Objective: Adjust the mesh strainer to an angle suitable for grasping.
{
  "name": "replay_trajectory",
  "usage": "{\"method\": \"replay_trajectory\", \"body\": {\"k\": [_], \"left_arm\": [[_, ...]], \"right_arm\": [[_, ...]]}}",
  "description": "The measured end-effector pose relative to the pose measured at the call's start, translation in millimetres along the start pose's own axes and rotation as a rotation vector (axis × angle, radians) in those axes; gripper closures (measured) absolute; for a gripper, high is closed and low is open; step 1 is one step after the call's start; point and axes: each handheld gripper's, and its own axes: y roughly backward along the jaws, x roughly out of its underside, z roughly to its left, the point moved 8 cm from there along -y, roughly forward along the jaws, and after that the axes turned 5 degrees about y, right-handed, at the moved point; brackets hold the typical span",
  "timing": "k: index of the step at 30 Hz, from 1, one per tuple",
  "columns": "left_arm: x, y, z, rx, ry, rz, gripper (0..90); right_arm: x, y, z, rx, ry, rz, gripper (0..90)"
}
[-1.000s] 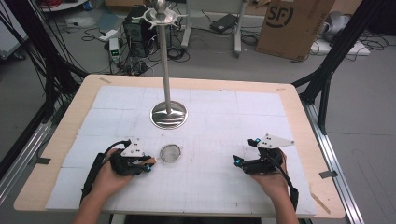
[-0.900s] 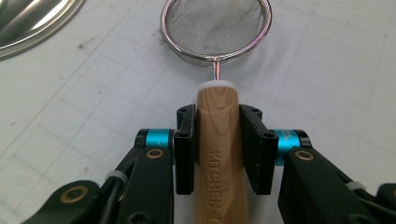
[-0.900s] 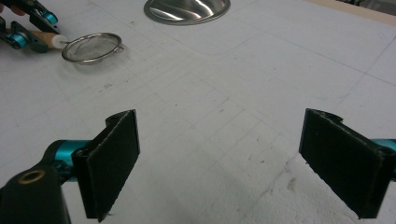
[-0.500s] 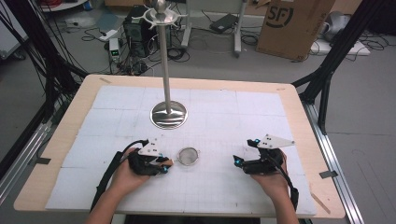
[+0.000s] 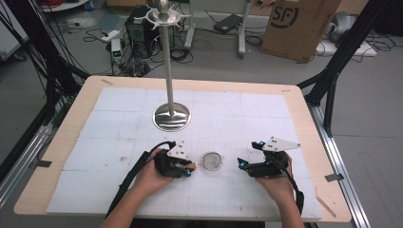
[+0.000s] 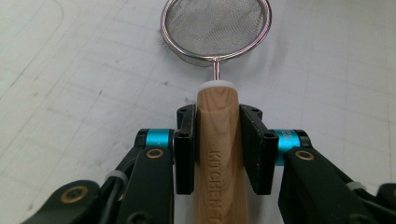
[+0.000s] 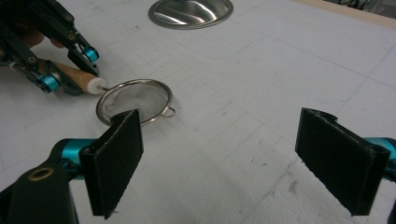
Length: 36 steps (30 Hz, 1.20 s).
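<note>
Two tools at work on the counter (image 5: 304,102), both in front of the steel stand (image 5: 171,115). Left tool (image 6: 218,140) is clamped tight on the wooden handle (image 6: 218,154) of a small mesh strainer (image 5: 212,161), whose empty bowl rests on the white mat just in front of the stand's base. Right tool (image 7: 233,158), off to the strainer's right, has its jaws spread wide and holds nothing.

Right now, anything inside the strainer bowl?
The strainer mesh looks bare in the left gripper view: nothing in it, white mat beneath. Its wooden handle sits clamped between the left gripper jaws, which cover its sides.
</note>
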Motion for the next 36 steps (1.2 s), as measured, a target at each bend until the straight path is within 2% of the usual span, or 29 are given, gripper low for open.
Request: {"method": "replay_trajectory", "body": {"k": [8,17,27,30,33,36], "left_arm": [[-15.9,-17.6,-7.4,0.022,-0.021,-0.009,68.5],[-26.1,-28.3,-14.7,0.026,-0.039,-0.008,68.5],[-44.6,-46.3,-24.9,0.025,-0.075,0.005,68.3],[-46.9,-48.7,-26.9,0.011,-0.094,0.006,67.9],[-46.7,-47.0,-26.4,0.002,-0.088,-0.004,59.1],[-45.2,-42.0,-25.7,0.004,-0.071,-0.018,56.4]], "right_arm": [[0.1,-0.2,-0.2,0.003,0.003,0.0,14.3],[0.1,-0.1,-0.3,0.003,0.003,0.0,14.3],[0.1,-0.1,-0.2,0.003,0.005,0.0,14.4],[0.1,0.2,-0.1,0.002,0.002,0.001,14.4],[0.0,0.3,0.3,0.0,0.0,0.0,14.4],[-0.1,0.2,-0.1,0.001,0.002,-0.001,14.4]]}}
